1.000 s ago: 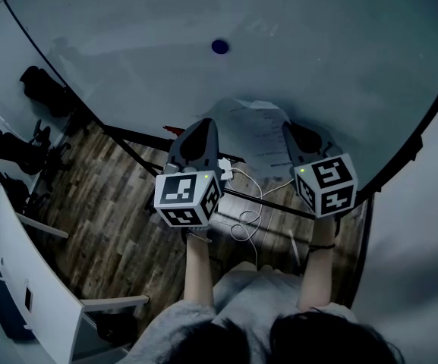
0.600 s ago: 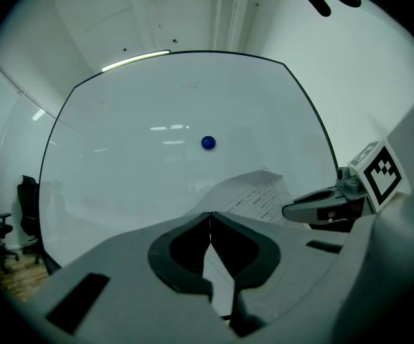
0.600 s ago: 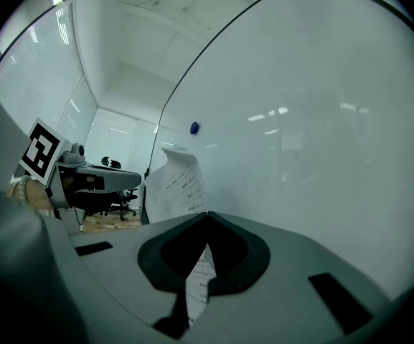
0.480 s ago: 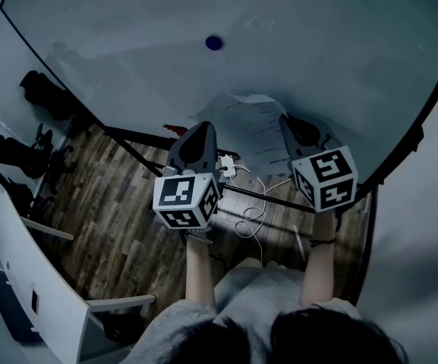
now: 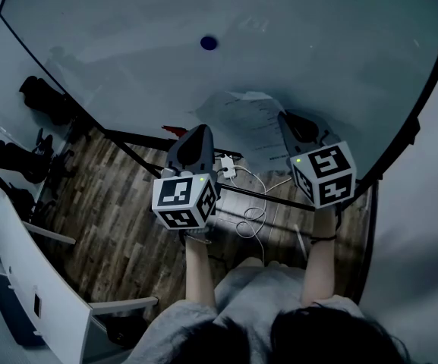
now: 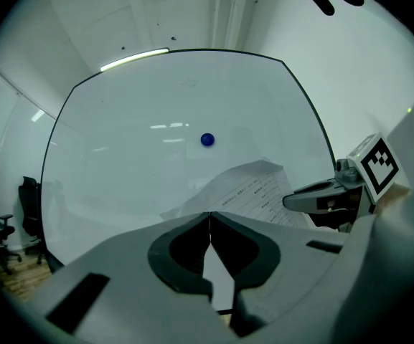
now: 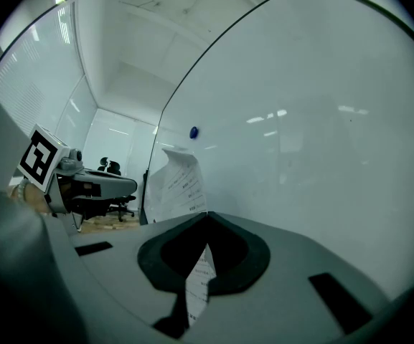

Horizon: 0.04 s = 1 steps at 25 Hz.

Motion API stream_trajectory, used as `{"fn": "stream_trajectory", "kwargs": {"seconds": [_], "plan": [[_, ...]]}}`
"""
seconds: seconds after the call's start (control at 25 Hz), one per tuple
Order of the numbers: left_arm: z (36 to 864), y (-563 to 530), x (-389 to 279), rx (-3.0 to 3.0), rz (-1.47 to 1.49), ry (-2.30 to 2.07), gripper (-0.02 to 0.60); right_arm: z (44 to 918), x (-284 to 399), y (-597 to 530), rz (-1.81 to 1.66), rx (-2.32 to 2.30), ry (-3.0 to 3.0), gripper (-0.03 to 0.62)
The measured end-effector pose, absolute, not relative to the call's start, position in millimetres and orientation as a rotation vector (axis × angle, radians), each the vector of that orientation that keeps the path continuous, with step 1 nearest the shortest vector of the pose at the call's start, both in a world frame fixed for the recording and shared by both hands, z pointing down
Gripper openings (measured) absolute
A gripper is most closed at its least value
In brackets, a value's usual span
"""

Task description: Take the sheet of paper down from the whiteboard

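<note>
Left tongs [image 6: 210,217]: jaws closed flat together, with the left edge of the sheet of paper [image 6: 248,190] pinched between them; white paper shows in the gap behind the tips
Right tongs [image 7: 207,216]: jaws fully closed on the right edge of the same sheet; a strip of printed paper runs down between them
Sheet position: held between the two tongs in front of the lower part of the whiteboard [image 5: 294,36], bowed, its top corner curling away from the board
Magnet [image 5: 208,42]: round, blue, on the board above the sheet and apart from it
Writing on sheet: several rows of small dark print, with what looks like a heading line; too small to read in any view
Marker cubes: black-and-white square patterns on the left cube [image 5: 186,199] and the right cube [image 5: 323,174], a small green light on each; no letters
Brands or labels: none legible
Pose: both tongs held about level, pointing at the board
Surroundings: wood-plank floor [image 5: 112,203], white cable [image 5: 243,184] below the board, dark office chairs [image 5: 40,89] at far left
</note>
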<state>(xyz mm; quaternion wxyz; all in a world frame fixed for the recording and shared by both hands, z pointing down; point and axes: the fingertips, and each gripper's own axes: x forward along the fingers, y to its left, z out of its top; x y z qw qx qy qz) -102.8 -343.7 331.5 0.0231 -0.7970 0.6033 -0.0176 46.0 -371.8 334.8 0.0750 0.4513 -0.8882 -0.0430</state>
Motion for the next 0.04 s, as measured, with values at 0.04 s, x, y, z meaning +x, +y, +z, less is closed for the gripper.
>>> {"fn": "stream_trajectory", "kwargs": {"seconds": [0.04], "plan": [[332.1, -342.7, -103.3, -2.469, -0.056, 1.869, 0.009, 334.6, 46.4, -370.9, -0.130, 1.355, -2.662, 0.000]]}}
